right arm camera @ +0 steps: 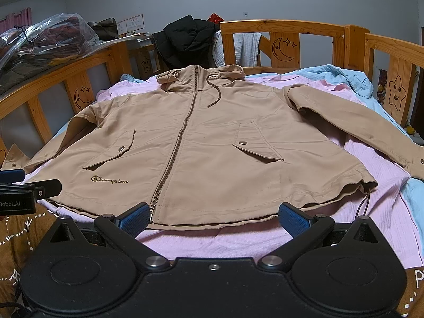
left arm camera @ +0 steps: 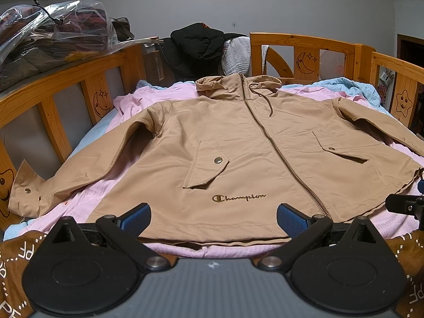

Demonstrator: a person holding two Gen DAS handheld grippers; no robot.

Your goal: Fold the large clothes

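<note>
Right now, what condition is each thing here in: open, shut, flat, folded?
Jacket: spread flat, front up, not yet folded.
Zipper: closed up to the collar.
Left pocket flap: snapped shut.
Right pocket flap: snapped shut.
Sleeves: stretched out to the sides.
Left gripper: open, holding nothing.
Right gripper: open, holding nothing.
Plastic bag: stuffed with clothes.

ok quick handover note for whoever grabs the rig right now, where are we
Left gripper: open, empty, at the jacket's near hem.
Right gripper: open, empty, at the same hem, further right.
Tan jacket: flat on the pink sheet, front up, zipped, both sleeves spread out, hood at the far end.
Done: laid out only.
Left: every fold, sleeves first probably.
</note>
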